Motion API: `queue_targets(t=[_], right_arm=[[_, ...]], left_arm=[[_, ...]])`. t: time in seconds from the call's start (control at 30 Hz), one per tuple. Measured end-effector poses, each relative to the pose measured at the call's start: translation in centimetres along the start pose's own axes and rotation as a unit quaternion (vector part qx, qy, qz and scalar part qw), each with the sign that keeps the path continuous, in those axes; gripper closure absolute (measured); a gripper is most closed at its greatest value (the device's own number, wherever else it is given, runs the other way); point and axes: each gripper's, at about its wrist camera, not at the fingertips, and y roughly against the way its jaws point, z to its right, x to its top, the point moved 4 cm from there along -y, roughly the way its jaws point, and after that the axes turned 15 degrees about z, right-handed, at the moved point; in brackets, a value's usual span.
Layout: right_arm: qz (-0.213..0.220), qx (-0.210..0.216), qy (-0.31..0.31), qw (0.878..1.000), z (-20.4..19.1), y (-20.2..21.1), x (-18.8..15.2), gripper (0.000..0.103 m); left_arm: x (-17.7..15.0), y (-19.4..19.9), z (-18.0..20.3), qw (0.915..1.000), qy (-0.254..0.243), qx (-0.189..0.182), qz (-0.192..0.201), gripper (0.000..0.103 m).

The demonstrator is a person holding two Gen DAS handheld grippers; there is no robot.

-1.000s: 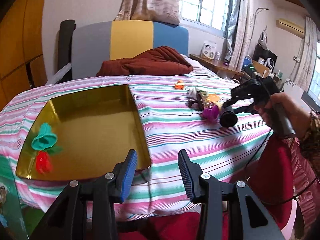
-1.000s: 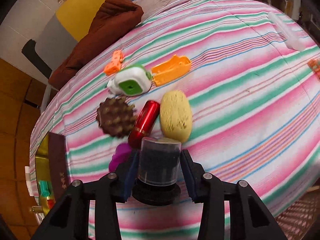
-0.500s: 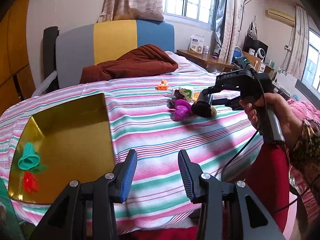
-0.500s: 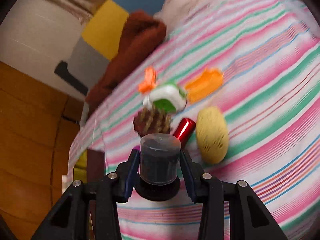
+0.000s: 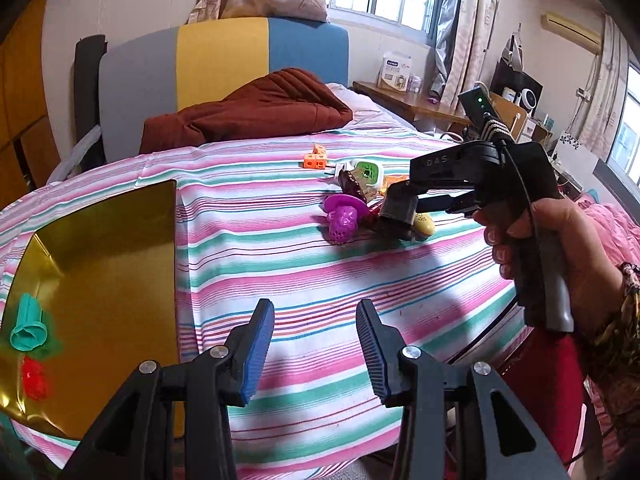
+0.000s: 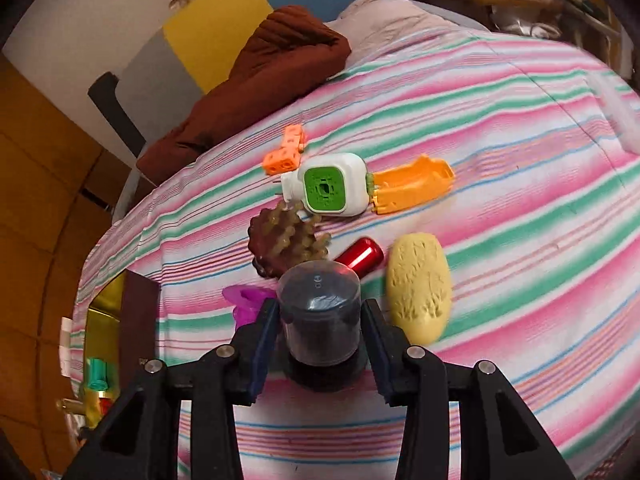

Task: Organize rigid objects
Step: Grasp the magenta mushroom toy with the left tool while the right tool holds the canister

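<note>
Dark jar [image 6: 319, 322] clamped between right gripper [image 6: 320, 320] fingers, above the striped bedsheet [image 6: 520, 208] by the toy pile. Left gripper [image 5: 315, 346] wide apart, holding nothing, beside gold tray [image 5: 100, 264].

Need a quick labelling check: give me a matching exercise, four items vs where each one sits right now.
Items:
1. dark canister
2. teal cap
3. yellow oval piece
4. orange block

Places:
A. in the gold tray
B. on the striped sheet, next to the red cylinder
C. clamped in the right tongs
D. on the sheet, on the far side of the white and green device, toward the brown blanket

Pairs: 1-C, 2-A, 3-B, 4-D
</note>
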Motion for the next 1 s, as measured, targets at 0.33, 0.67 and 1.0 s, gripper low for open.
queue_targets(t=[0.33,0.67,1.0], right_arm=[[-0.002,0.022,-0.015,1.0,0.4,-0.8,-0.3,0.059],[0.066,0.013,-0.085,0.994,2.9,1.6,1.1,0.059],[0.056,0.016,-0.097,0.994,3.0,1.1,1.0,0.059]], left_arm=[[1.2,-3.9,1.2,0.9999,-0.002,-0.006,-0.015,0.06],[2.3,-12.4,3.3,0.9988,-0.012,-0.026,-0.04,0.049],[1.4,-18.5,3.4,0.9983,-0.033,-0.019,-0.045,0.049]])
